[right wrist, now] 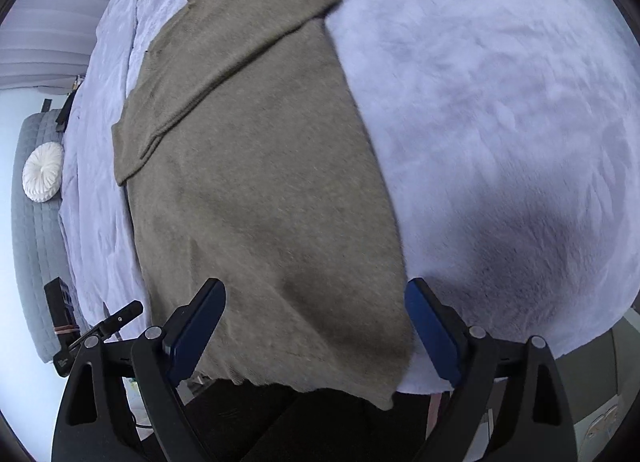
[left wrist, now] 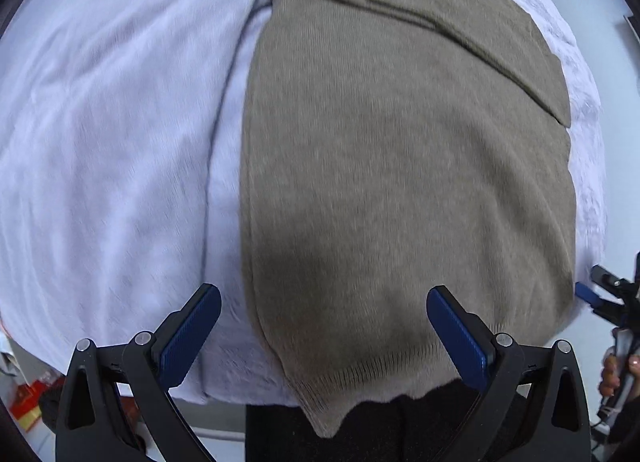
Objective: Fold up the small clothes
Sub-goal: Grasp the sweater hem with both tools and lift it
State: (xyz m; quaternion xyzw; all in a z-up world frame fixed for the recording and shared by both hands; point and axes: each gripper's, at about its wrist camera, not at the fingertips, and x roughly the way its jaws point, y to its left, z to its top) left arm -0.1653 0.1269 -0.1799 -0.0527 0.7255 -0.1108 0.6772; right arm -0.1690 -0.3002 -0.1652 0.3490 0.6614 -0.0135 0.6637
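Sweater [left wrist: 400, 165] flat on the bed [left wrist: 100, 121], hem hanging over near edge. Soft, light knit; likely limp and stretchy. Best pinched at hem corners. Left claw [left wrist: 324, 336] and right claw [right wrist: 316, 332] wide apart, holding nothing.

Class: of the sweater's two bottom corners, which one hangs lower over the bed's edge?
In the left wrist view, the sweater's left bottom corner droops past the blanket's edge; the other sits higher.

You were working in a bedroom at home. A bed [right wrist: 500, 81] lay under a fluffy lilac blanket, and beside it stood a grey quilted seat [right wrist: 30, 246] holding a round white cushion [right wrist: 43, 173].
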